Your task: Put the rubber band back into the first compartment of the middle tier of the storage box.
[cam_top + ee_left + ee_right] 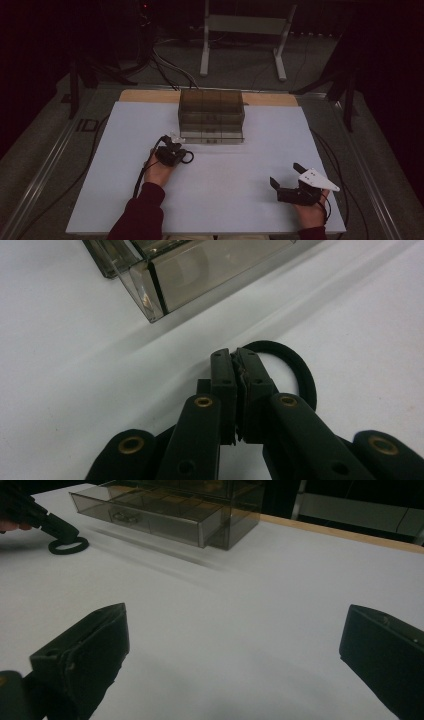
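Just then the left hand-held gripper was clamped on the near rim of the black ring, which lay flat on the surface, extending toward two o'clock from its tips, at seven o'clock of the drawer box.

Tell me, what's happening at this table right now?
A person works at a white table with tongs in each hand. The left tongs are shut on a black ring that lies on the table, just in front of a smoky clear drawer box whose bottom drawer stands pulled out. The right tongs are open, apart from both, with nothing between their jaws.
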